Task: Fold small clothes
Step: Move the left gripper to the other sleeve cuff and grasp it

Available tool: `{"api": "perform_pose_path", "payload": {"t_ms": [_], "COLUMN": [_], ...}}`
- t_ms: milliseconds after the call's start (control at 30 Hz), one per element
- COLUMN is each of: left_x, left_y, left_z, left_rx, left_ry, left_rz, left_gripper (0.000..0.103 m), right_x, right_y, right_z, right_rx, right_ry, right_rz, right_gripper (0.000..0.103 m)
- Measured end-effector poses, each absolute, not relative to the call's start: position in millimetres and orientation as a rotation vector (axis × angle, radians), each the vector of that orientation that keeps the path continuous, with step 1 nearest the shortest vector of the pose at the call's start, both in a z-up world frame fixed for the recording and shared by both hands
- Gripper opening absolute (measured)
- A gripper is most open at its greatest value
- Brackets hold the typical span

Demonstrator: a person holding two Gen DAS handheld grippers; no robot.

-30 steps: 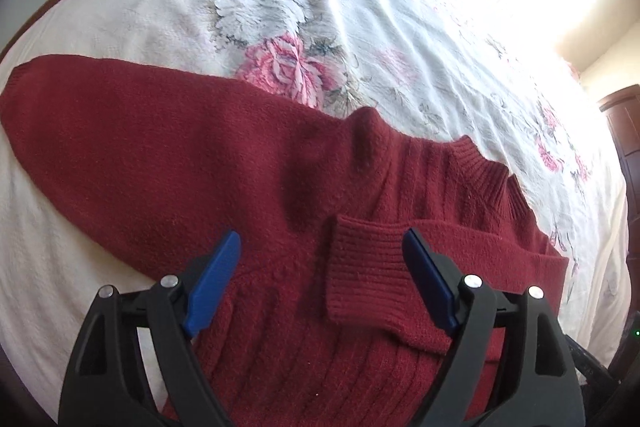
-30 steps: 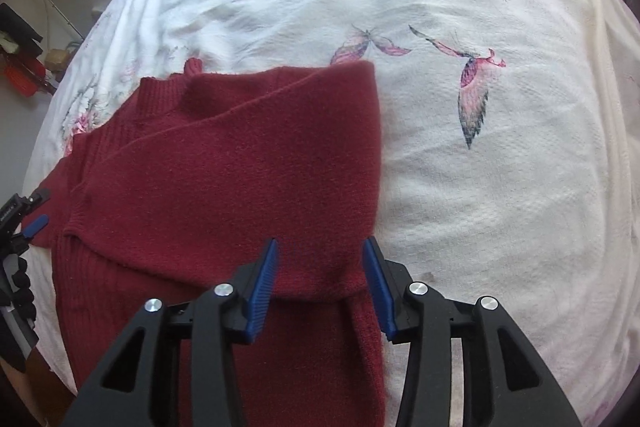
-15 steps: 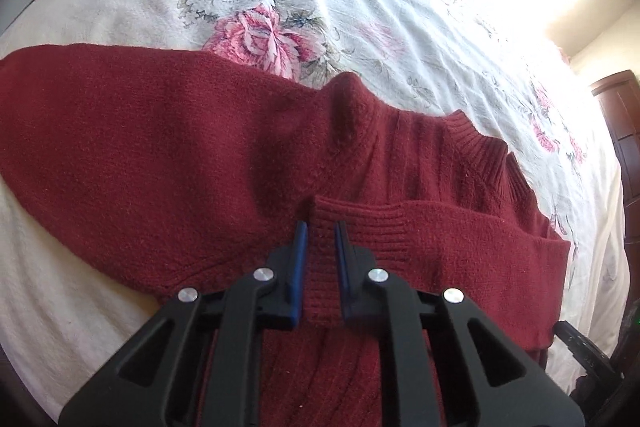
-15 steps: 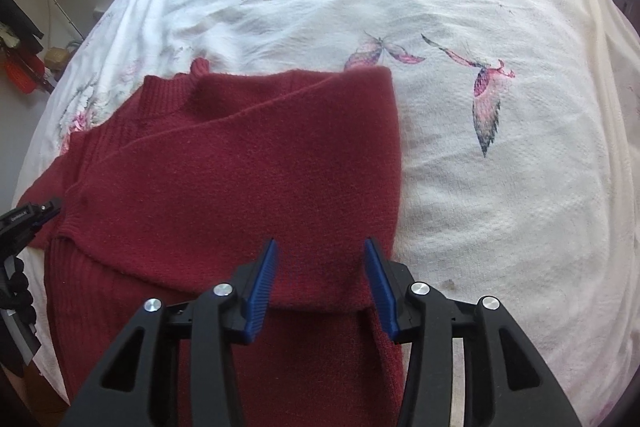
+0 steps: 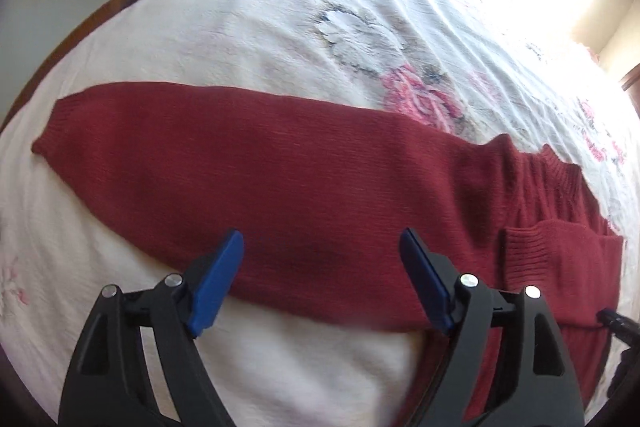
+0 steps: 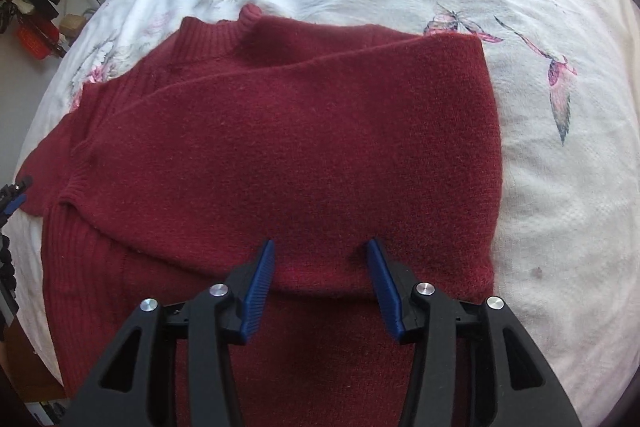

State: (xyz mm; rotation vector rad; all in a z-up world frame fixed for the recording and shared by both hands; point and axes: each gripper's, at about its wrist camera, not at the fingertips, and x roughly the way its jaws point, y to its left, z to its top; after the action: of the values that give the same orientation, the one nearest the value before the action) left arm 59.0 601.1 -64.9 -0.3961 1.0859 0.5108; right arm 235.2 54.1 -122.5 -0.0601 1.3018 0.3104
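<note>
A: Sweater, dark red knit (image 6: 280,147), lies flat on the white floral bedspread (image 5: 280,7), body near the bed's front edge. Where's the rest?

B: One sleeve already folded across the chest, its ribbed cuff (image 5: 524,247) lying on the body. Probably parked there to square up that side. The long left sleeve (image 5: 240,163) is stretched straight out sideways on the cover, unfolded.

A: So that's likely the next fold. Grippers?

B: Left gripper (image 5: 320,279) hangs over the outstretched sleeve's lower edge, blue pads wide apart, nothing between them. Right gripper (image 6: 320,279) sits low over the folded sleeve's near edge, jaws parted, straddling the fabric but not pinching it; touching or not, can't tell.

A: Room to move?

B: Plenty of bare bedspread beyond the collar (image 6: 208,39) and past the sleeve tip. Wooden bed rim (image 5: 80,31) curves well beyond that tip. Bed edge is close on the near side, so I'd guess folds go inward.
</note>
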Motion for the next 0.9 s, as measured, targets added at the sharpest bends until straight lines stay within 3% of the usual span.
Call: {"api": "perform_pose_path", "payload": {"t_ms": [300, 433, 667, 733, 800, 900], "left_x": [-29, -36, 2, 9, 12, 9], "left_y": [726, 738, 722, 717, 713, 711], "left_z": [-90, -96, -101, -100, -102, -99], "left_rx": [-0.772, -0.908, -0.850, -0.839, -0.864, -0.881], "left_ry": [0.956, 0.821, 0.781, 0.766, 0.730, 0.719], "left_rz": [0.708, 0.684, 0.639, 0.620, 0.575, 0.553], "left_gripper": [0.082, 0.089, 0.088, 0.077, 0.056, 0.034], "right_x": [237, 239, 234, 235, 235, 235], "right_y": [57, 53, 40, 41, 40, 40], "right_z": [-132, -135, -131, -132, -132, -132], "right_rx": [-0.037, -0.003, 0.025, 0.030, 0.035, 0.027], "right_ry": [1.294, 1.296, 1.290, 1.288, 1.288, 1.286], "right_rz": [0.326, 0.334, 0.353, 0.360, 0.361, 0.361], "right_gripper": [0.050, 0.050, 0.050, 0.050, 0.050, 0.050]}}
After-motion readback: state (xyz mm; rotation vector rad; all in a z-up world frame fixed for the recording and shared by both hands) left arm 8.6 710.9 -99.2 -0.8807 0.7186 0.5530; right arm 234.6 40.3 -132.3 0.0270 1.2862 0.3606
